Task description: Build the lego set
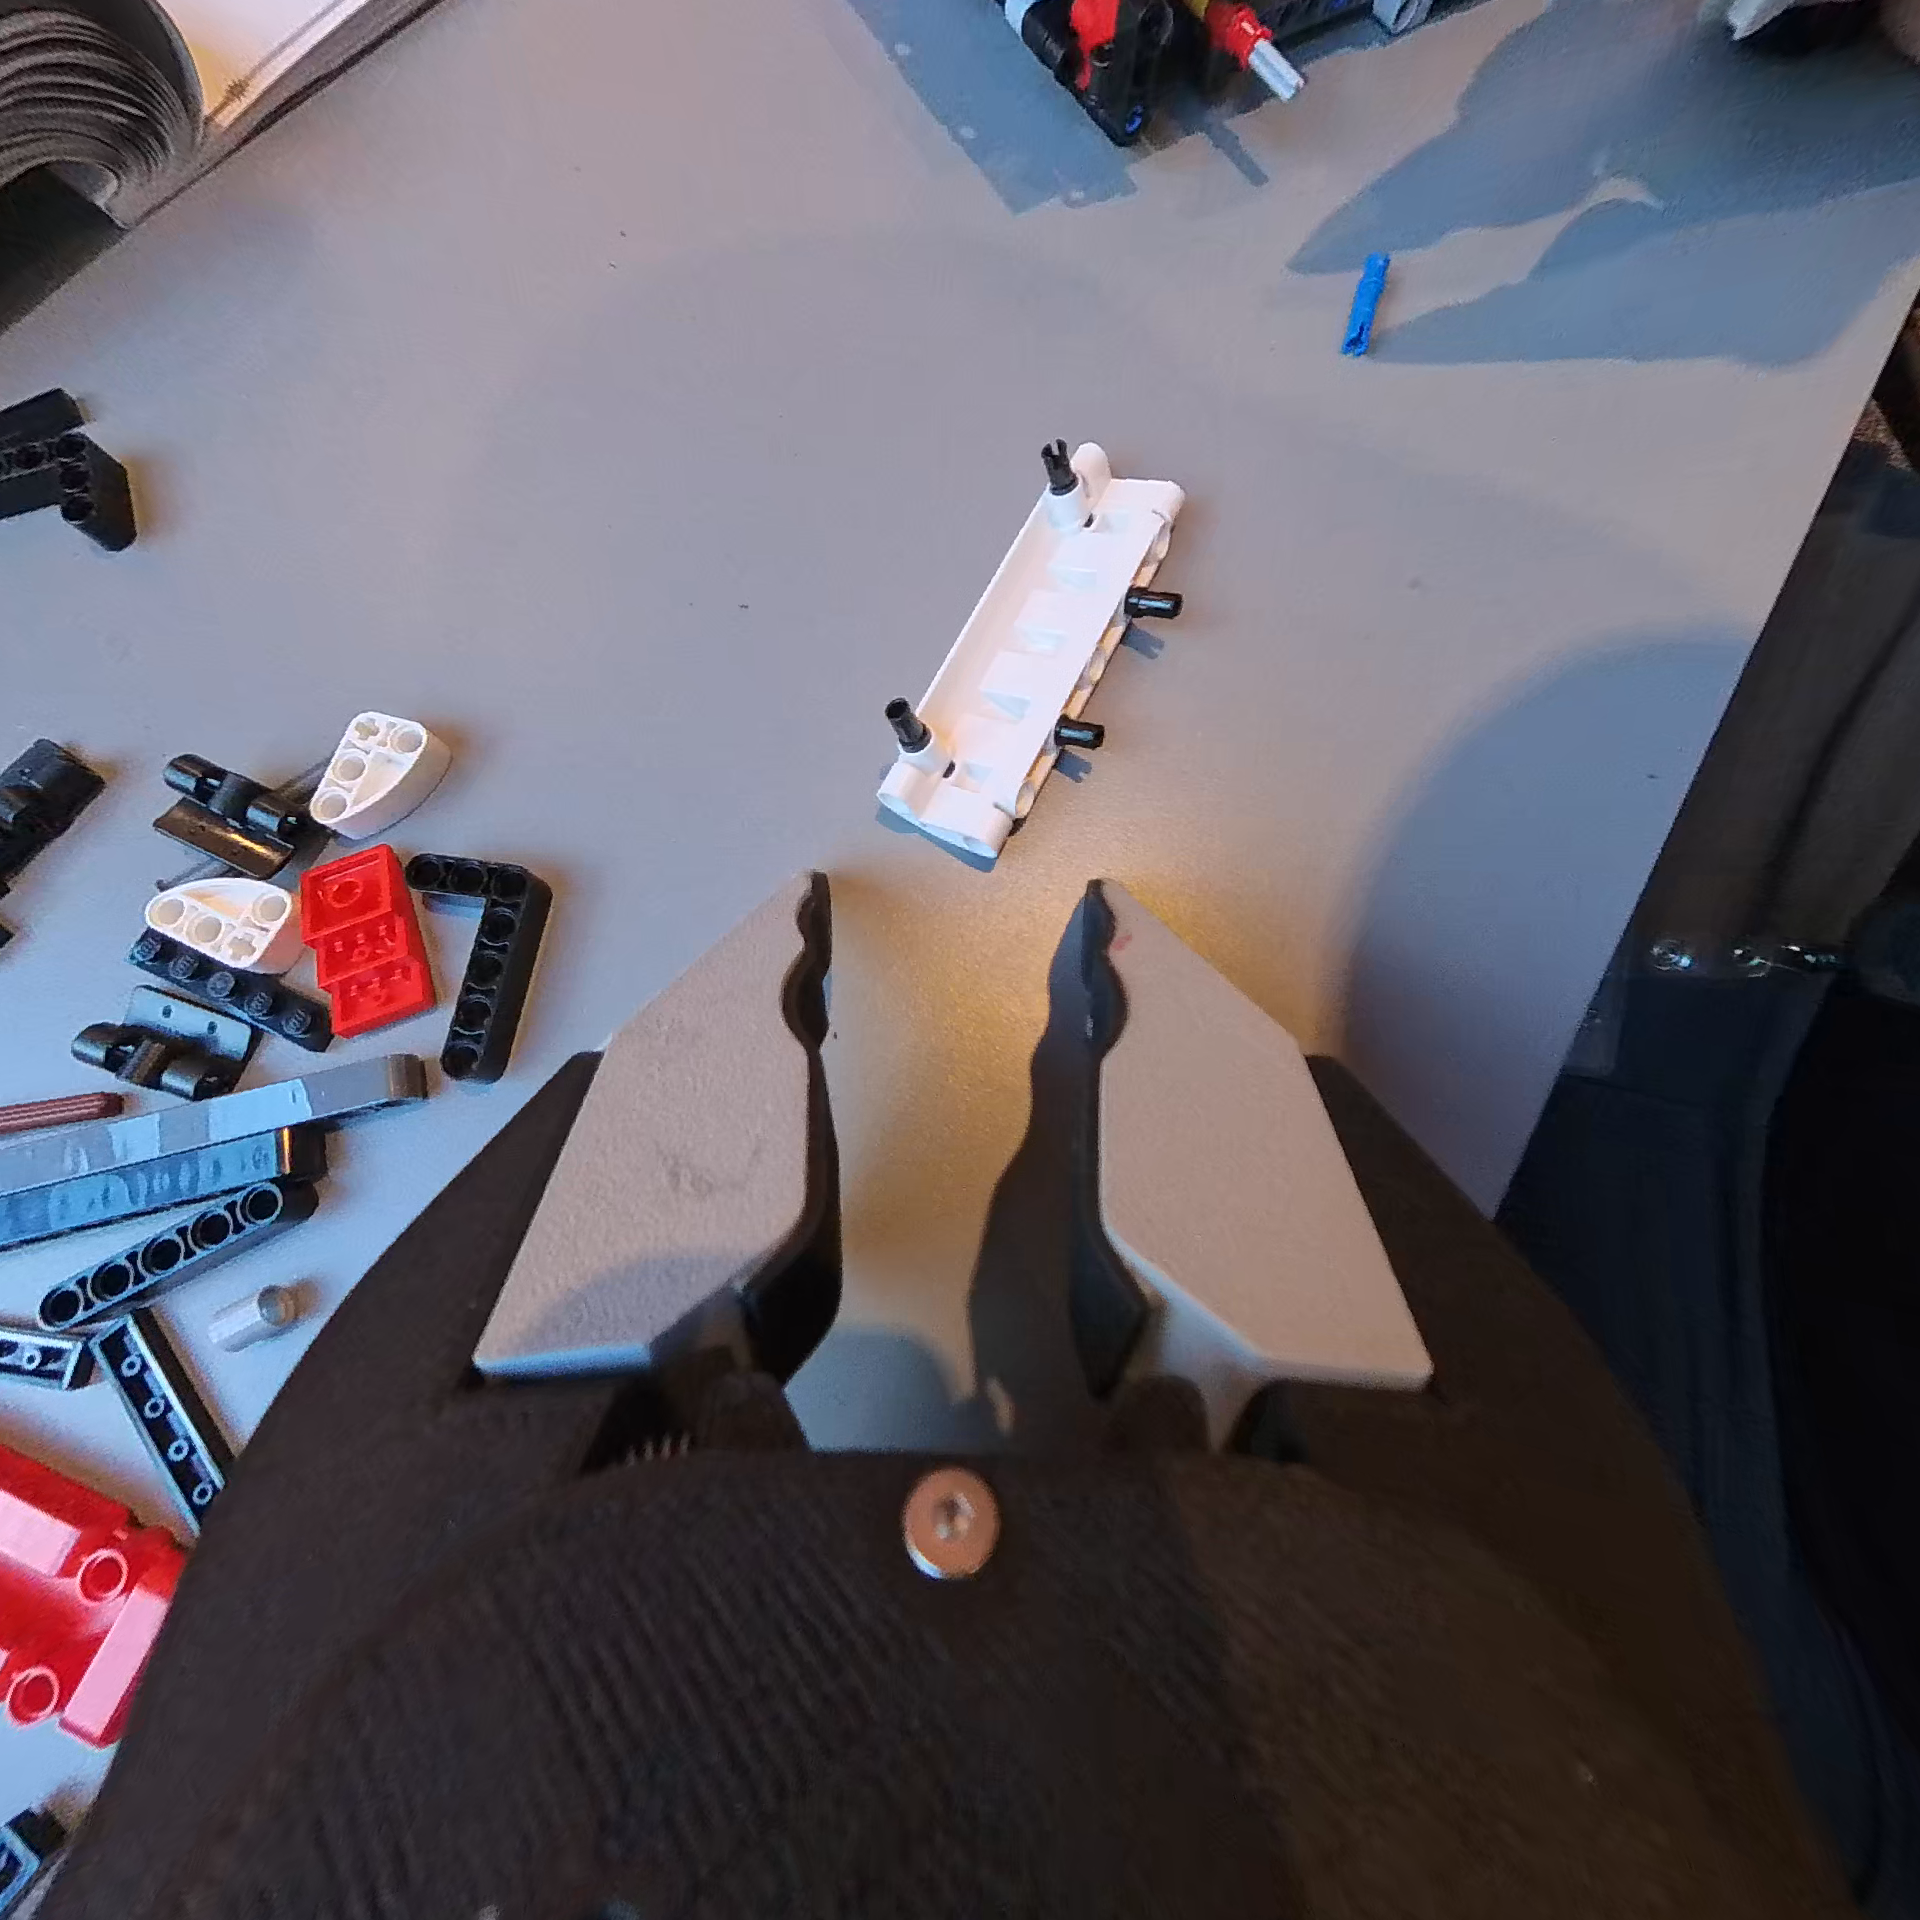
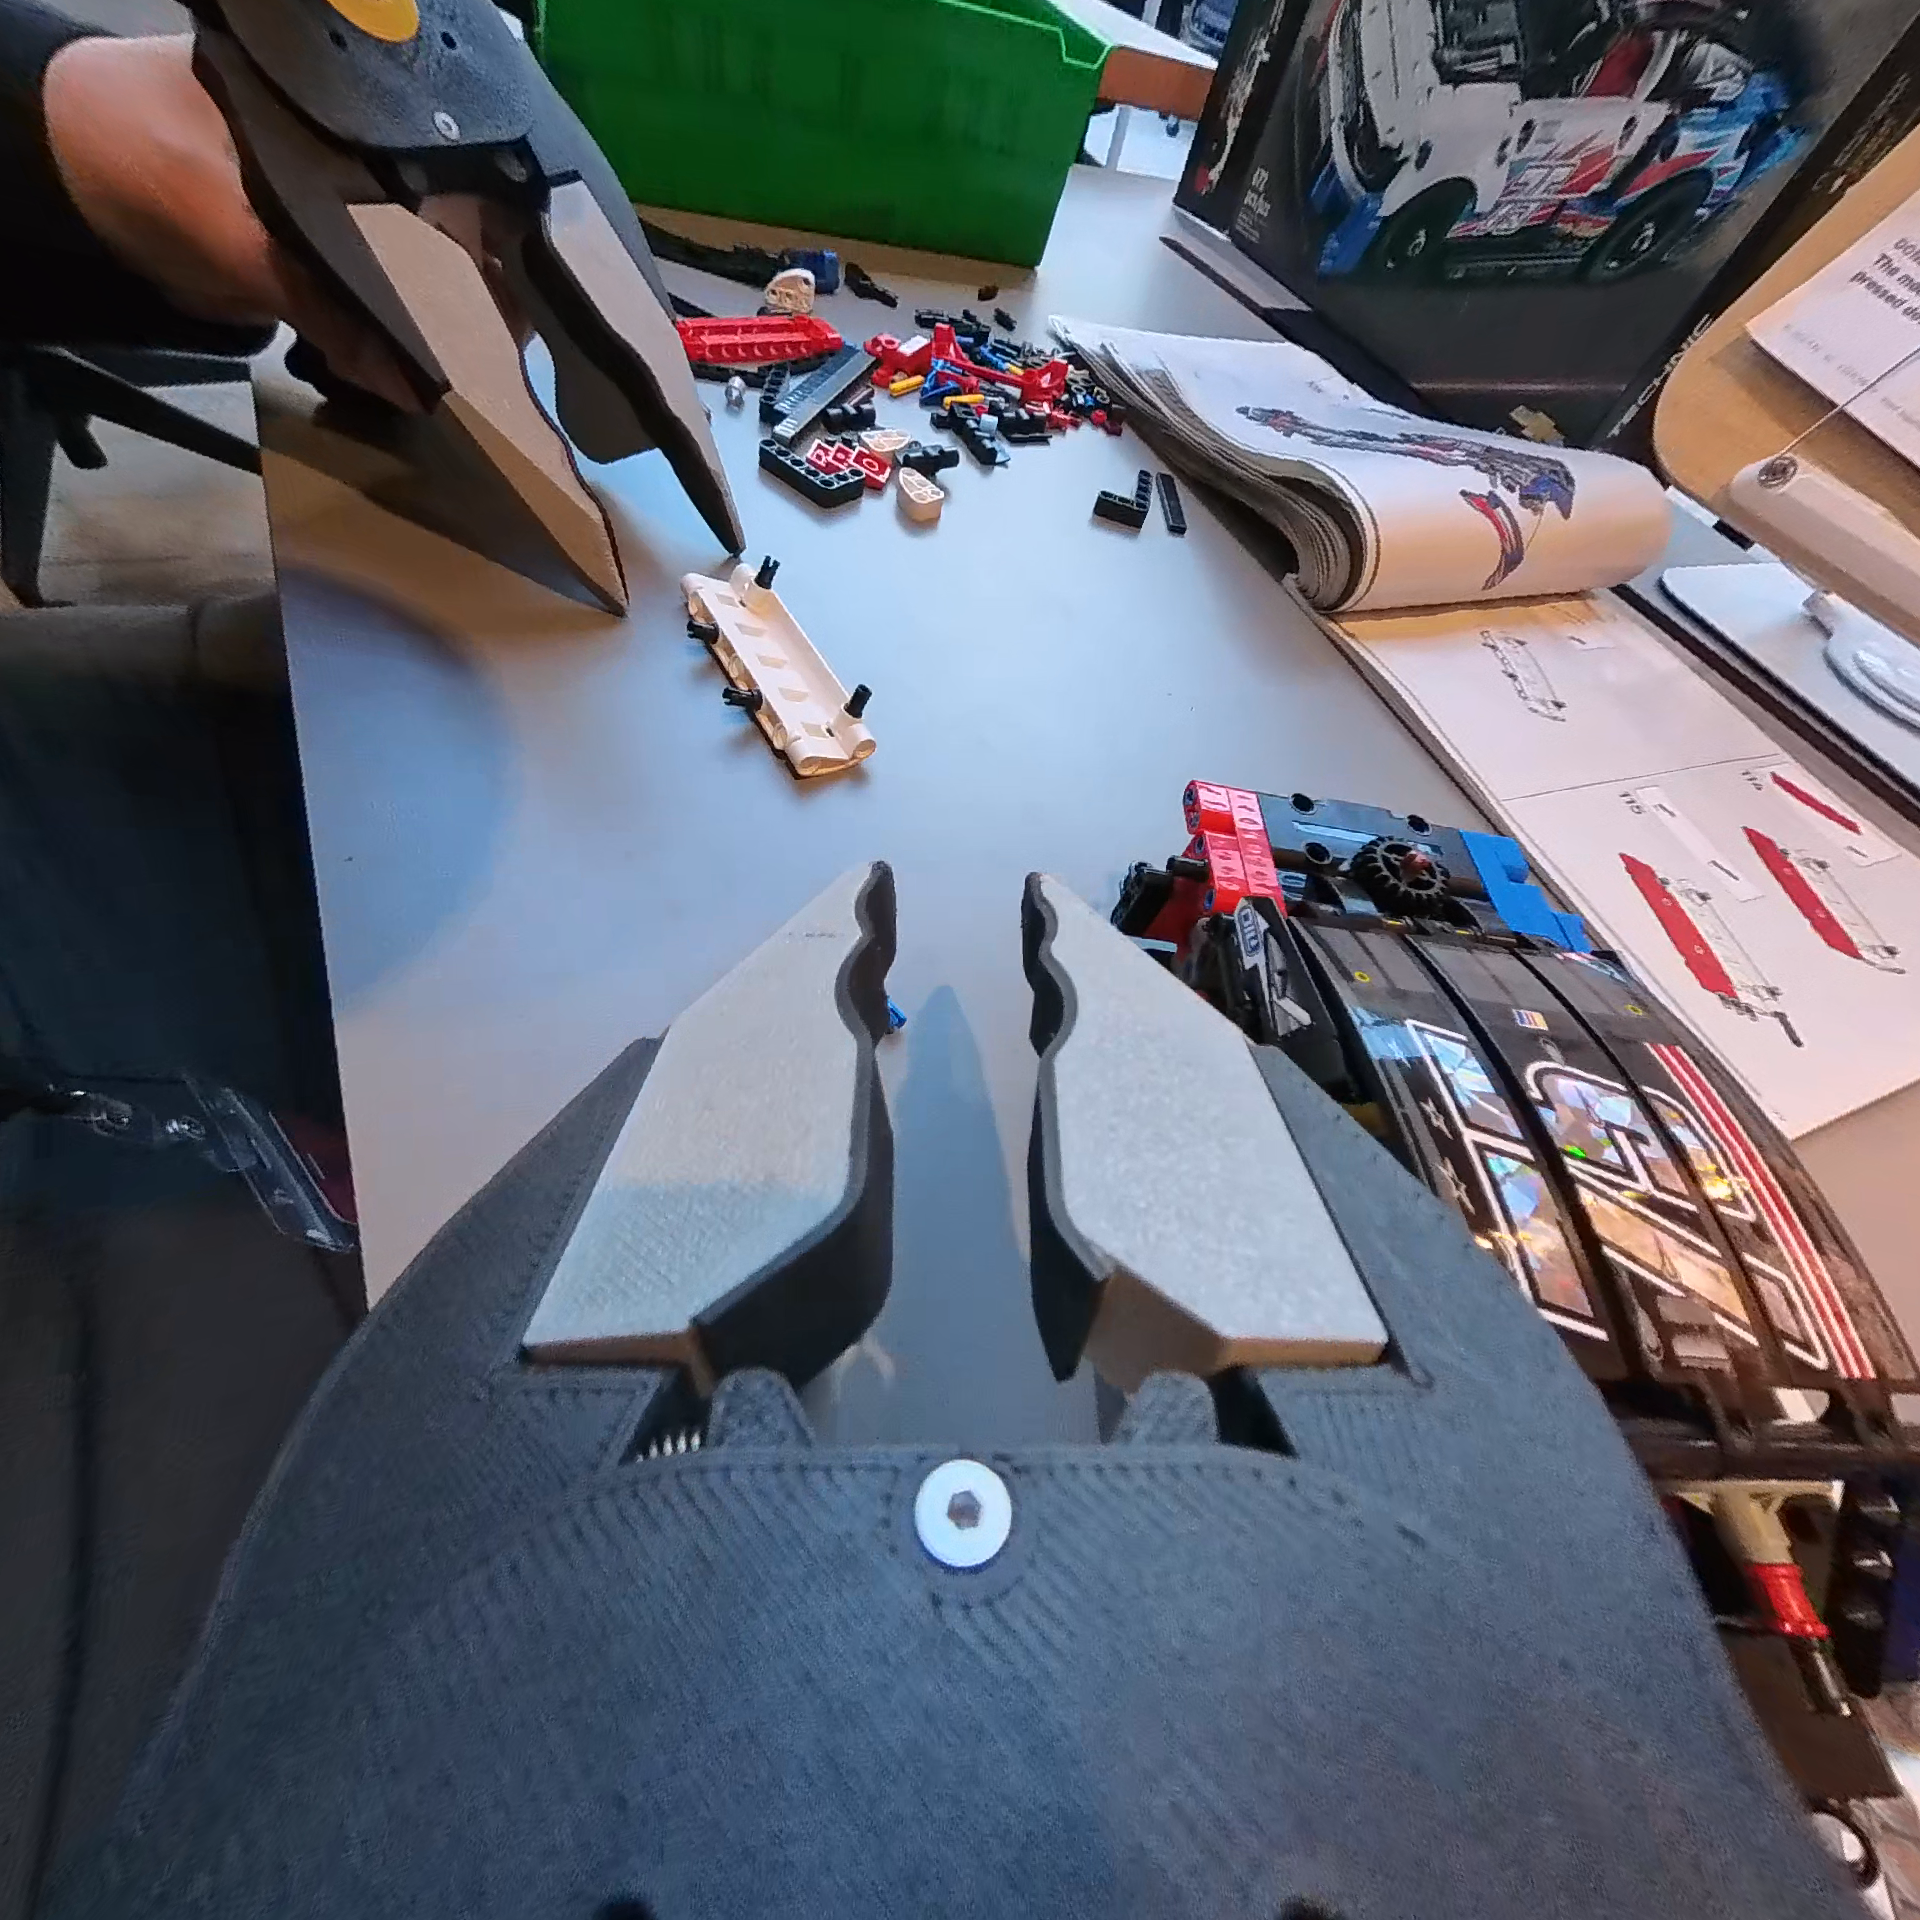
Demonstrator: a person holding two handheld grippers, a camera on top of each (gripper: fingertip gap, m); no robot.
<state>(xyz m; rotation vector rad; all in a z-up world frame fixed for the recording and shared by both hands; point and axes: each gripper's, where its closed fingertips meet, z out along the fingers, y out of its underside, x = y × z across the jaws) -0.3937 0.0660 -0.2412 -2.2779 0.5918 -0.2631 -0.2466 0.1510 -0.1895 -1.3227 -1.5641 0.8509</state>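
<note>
A white panel piece (image 1: 1029, 655) with several black pins lies flat on the grey table (image 1: 623, 468). My left gripper (image 1: 956, 894) is open and empty, just short of its near end. In the right wrist view the same panel (image 2: 779, 665) lies mid-table with the left gripper (image 2: 681, 577) open beside its far end. My right gripper (image 2: 956, 883) is open and empty above the table. A small blue pin (image 2: 894, 1013) lies by its left finger; it also shows in the left wrist view (image 1: 1364, 304). The partly built car (image 2: 1507, 1091) sits right of my right gripper.
Loose black, red and white parts (image 1: 260, 935) lie at the left. An open instruction booklet (image 2: 1455, 582), the set's box (image 2: 1507, 156) and a green bin (image 2: 831, 114) stand at the back. The table edge (image 1: 1683, 831) runs along the right. A person's arm (image 2: 125, 187) holds the left gripper.
</note>
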